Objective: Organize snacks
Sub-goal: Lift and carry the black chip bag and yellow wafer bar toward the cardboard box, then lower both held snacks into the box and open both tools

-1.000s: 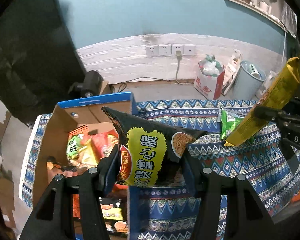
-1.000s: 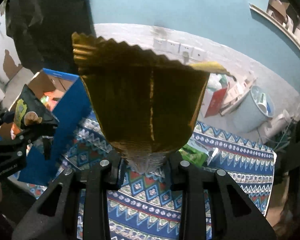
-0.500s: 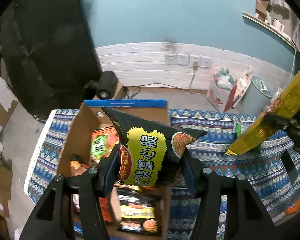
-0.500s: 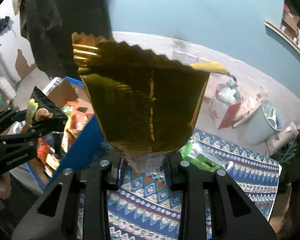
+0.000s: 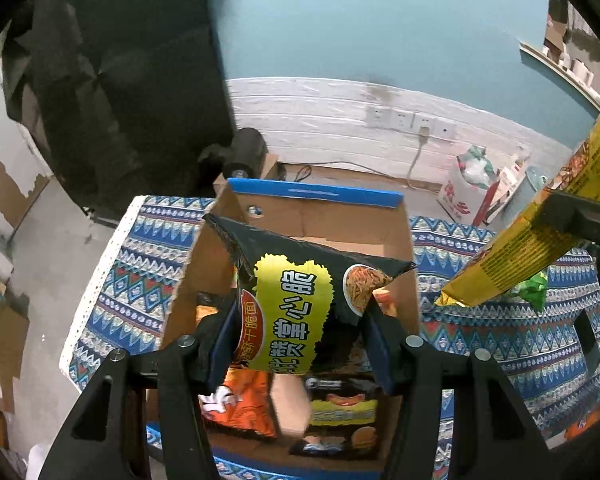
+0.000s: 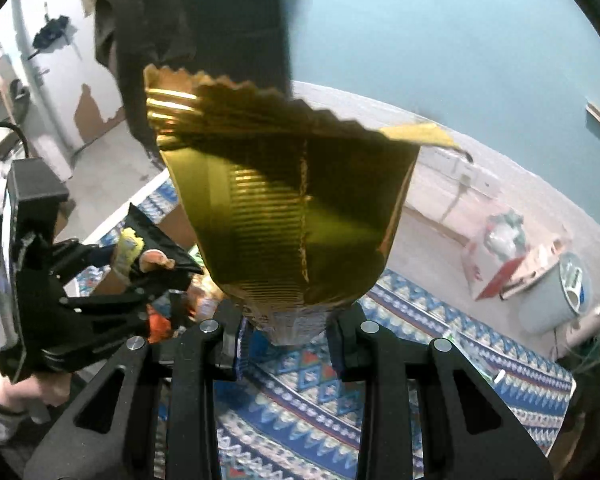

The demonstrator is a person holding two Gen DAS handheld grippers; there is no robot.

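Patterned cloth (image 5: 140,280) below; left gripper (image 5: 300,344) above box (image 5: 316,196), jaws clamping noodle bag (image 5: 292,300); right gripper (image 6: 288,332) raised, jaws clamping gold bag (image 6: 288,220).

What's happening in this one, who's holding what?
A person is sorting snacks with a gripper in each hand. The left gripper is shut on a black noodle bag, held over an open cardboard box that already has several packets in it. The right gripper is shut on a gold bag, held up above the patterned cloth beside the box. A green packet lies on the cloth. Neither bag has been released.
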